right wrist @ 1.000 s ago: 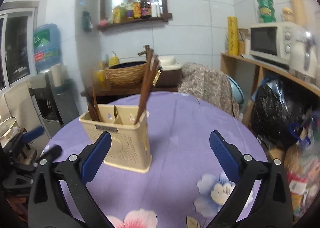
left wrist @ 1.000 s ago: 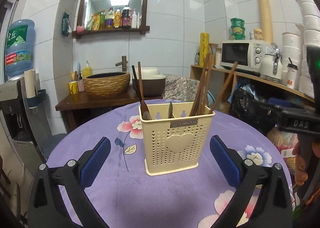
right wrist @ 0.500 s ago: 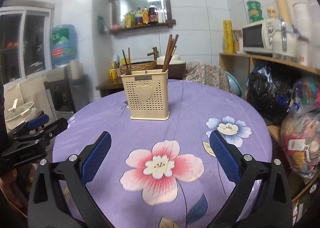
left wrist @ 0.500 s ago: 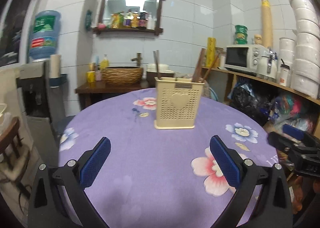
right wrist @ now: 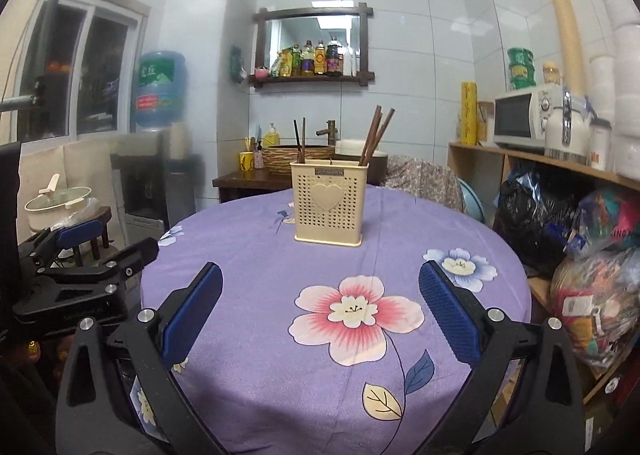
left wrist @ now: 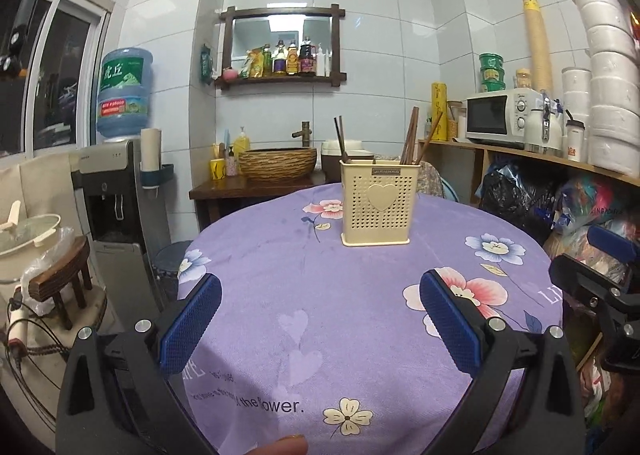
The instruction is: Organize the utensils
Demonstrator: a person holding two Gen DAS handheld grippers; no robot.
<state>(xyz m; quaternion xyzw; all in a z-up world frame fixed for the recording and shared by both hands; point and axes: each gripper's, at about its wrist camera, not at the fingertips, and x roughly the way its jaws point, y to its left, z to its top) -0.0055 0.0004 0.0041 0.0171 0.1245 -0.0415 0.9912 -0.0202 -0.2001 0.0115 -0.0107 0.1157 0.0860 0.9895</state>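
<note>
The holder (left wrist: pixel 376 206) walls hide the utensils' (left wrist: pixel 409 142) lower ends.

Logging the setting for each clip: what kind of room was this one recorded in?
Most likely a small home kitchen or dining corner that doubles as storage. A round table under a purple floral cloth holds a utensil holder; a microwave sits on a wooden shelf, and a water dispenser stands against the tiled wall.

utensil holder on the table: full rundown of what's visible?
The utensil holder is a cream, plastic-looking box with perforated walls, a raised heart and a small dark label at the rim. It stands upright on the purple floral tablecloth. Brown chopsticks lean out at its right; darker utensil handles stand at its left. Nothing else touches it.
</note>
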